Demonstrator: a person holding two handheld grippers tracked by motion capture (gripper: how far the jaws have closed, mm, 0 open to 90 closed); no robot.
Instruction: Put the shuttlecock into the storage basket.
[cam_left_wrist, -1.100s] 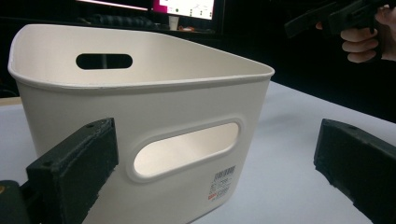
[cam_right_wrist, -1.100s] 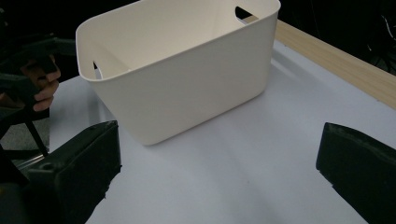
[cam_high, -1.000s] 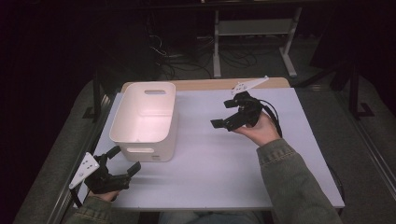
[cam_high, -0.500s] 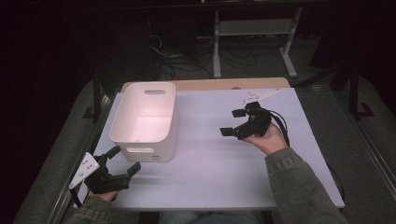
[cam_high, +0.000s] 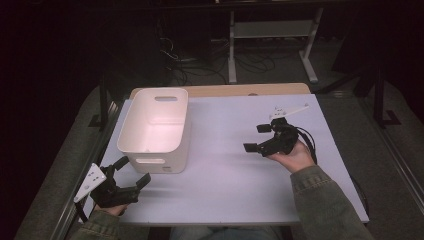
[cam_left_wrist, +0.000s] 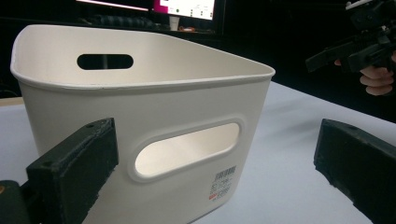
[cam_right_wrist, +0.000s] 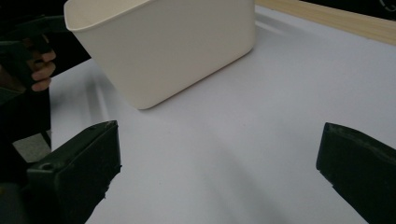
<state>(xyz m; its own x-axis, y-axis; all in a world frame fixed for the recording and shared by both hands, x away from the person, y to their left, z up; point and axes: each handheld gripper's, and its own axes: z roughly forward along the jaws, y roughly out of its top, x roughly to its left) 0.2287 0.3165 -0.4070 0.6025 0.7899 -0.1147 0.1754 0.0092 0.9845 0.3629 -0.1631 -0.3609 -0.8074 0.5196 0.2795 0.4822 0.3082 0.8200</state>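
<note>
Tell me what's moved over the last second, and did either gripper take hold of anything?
The right gripper drew back from the middle of the table toward the person and out to the right, jaws open and empty. Nothing was gripped or released. The left gripper stayed at the near left corner, open, and the white bin kept its place.

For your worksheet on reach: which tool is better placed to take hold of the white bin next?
Probably the left tool: it sits open right beside the white bin, facing its handle slot. The right tool, also open, is farther off.
</note>
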